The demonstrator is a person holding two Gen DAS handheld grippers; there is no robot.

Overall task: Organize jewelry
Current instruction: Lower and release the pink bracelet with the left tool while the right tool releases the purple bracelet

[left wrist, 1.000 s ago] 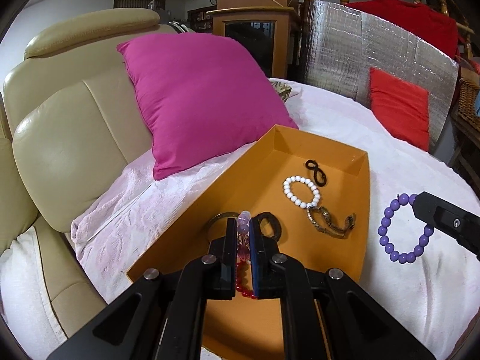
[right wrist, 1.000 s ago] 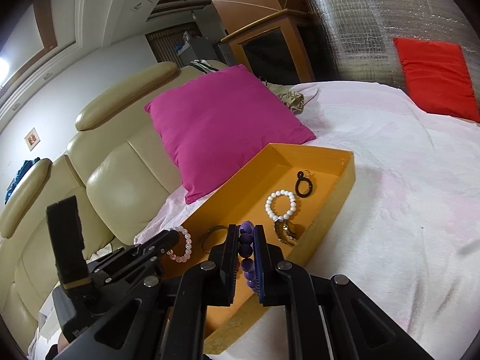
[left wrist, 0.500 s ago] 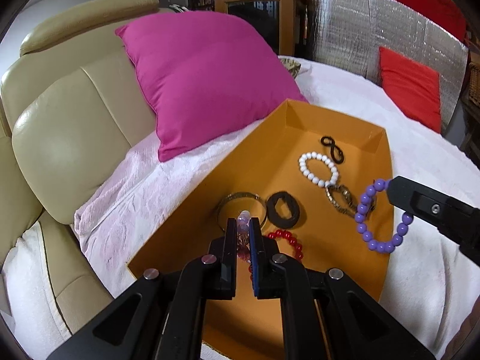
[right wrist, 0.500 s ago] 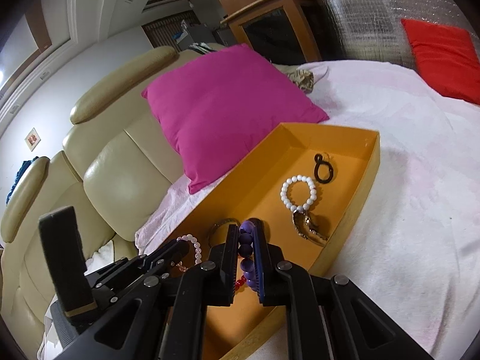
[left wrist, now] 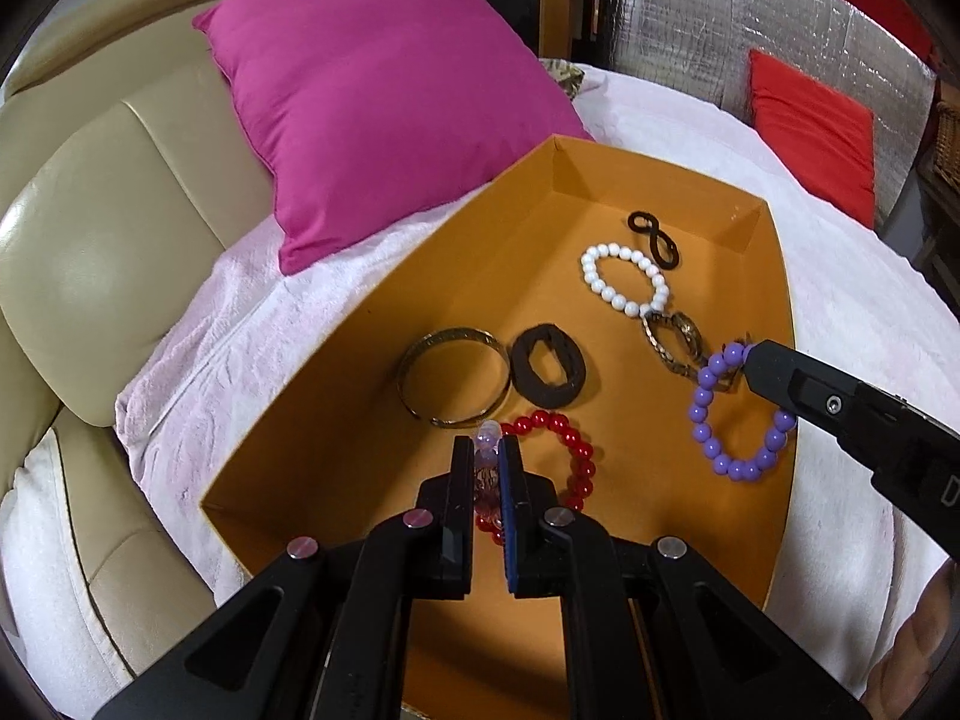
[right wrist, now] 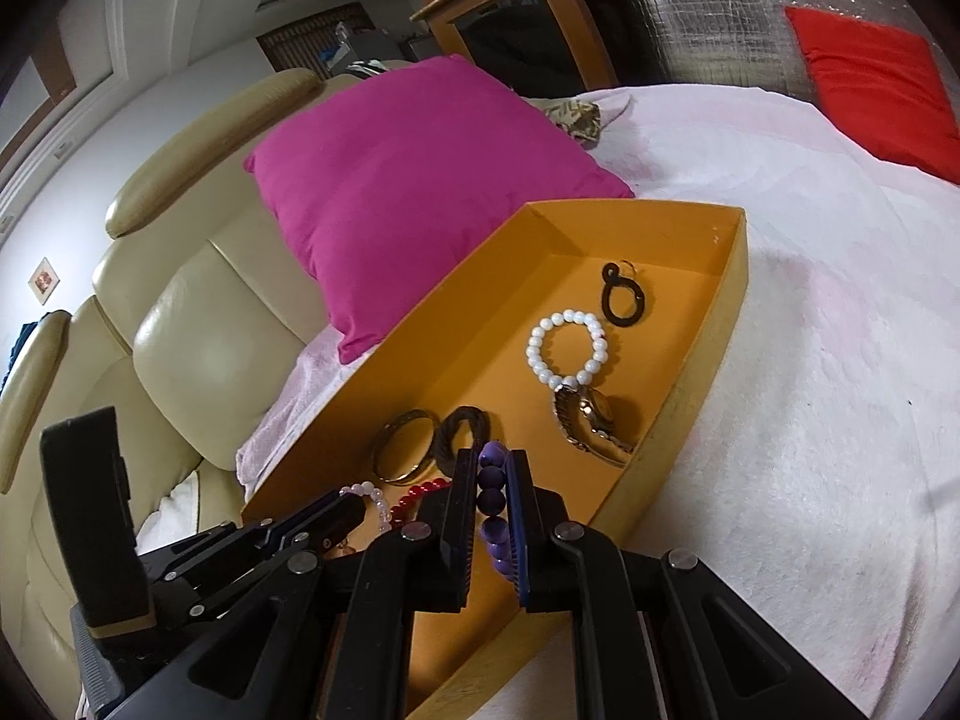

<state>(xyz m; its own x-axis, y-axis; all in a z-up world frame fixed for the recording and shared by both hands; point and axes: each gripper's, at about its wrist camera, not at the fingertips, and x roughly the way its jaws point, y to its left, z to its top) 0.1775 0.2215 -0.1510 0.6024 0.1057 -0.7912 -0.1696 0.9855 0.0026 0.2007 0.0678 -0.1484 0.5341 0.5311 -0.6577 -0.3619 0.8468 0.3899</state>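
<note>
An orange tray (left wrist: 336,468) lies on a white blanket and holds a white bead bracelet (left wrist: 624,279), a black loop (left wrist: 654,240), a gold watch (left wrist: 675,345), a black band (left wrist: 549,375), a brass bangle (left wrist: 450,381) and a red bead bracelet (left wrist: 570,456). My left gripper (left wrist: 486,456) is shut on a pale pink bead bracelet (left wrist: 487,471) above the tray's near end; it also shows in the right wrist view (right wrist: 372,498). My right gripper (right wrist: 492,468) is shut on a purple bead bracelet (right wrist: 495,510), which hangs over the tray's right side (left wrist: 738,414).
A magenta pillow (left wrist: 372,102) leans on a cream leather sofa (left wrist: 102,228) left of the tray. A red cushion (left wrist: 810,132) rests against a silver foil panel (left wrist: 678,24) at the back right. White blanket (right wrist: 810,390) spreads to the right.
Both grippers have moved forward and down over the tray. The purple bracelet has come from beside the tray to over its right side. More of the tray's near jewelry has come into view.
</note>
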